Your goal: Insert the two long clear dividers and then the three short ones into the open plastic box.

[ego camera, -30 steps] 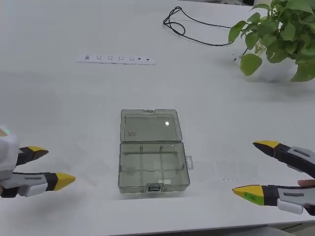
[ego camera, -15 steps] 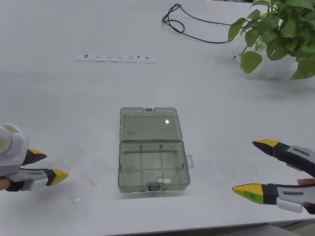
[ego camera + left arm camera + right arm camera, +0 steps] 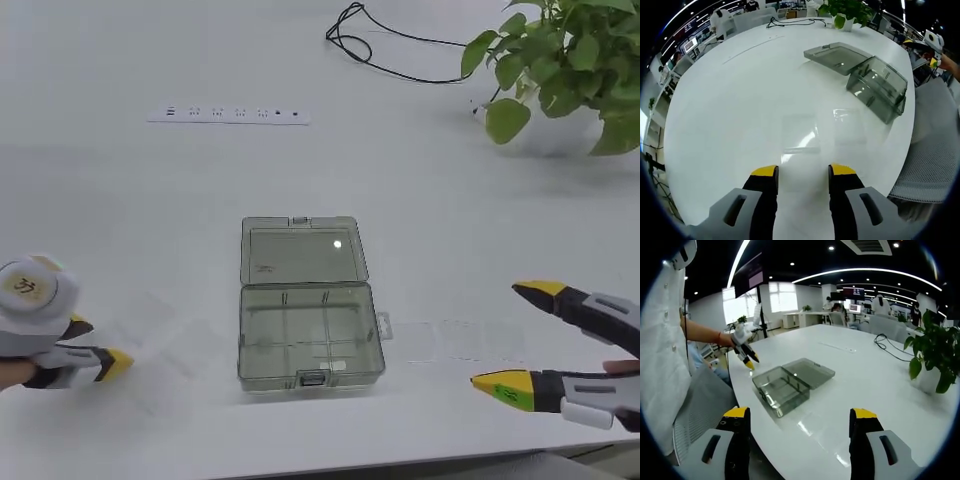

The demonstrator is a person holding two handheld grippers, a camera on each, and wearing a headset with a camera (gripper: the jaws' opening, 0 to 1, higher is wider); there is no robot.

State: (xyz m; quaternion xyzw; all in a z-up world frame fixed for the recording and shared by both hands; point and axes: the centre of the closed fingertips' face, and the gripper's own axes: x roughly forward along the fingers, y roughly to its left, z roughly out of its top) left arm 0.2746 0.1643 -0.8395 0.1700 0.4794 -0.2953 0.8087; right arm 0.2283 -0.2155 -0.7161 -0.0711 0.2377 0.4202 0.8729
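The smoky clear plastic box (image 3: 311, 338) lies open on the white table, its lid (image 3: 302, 251) folded flat behind it. Faint clear dividers lie flat on both sides: some to its left (image 3: 165, 335), some to its right (image 3: 460, 342). My left gripper (image 3: 97, 343) hovers low at the table's left front, open and holding nothing. In the left gripper view, two clear dividers (image 3: 800, 135) (image 3: 847, 117) lie just ahead of the left gripper (image 3: 803, 172), with the box (image 3: 875, 87) beyond. My right gripper (image 3: 515, 336) stands wide open near the right-hand dividers. The right gripper view looks past my right gripper (image 3: 800, 414) to the box (image 3: 785, 385).
A white power strip (image 3: 230, 114) lies at the back left, a black cable (image 3: 380, 50) at the back middle, and a potted plant (image 3: 560, 60) at the back right. The table's front edge runs just below both grippers. A mesh chair (image 3: 927, 165) stands by the table.
My left gripper has drawn back to the left and tipped down towards the dividers, its tips now closer together in the head view. The right gripper has hardly moved.
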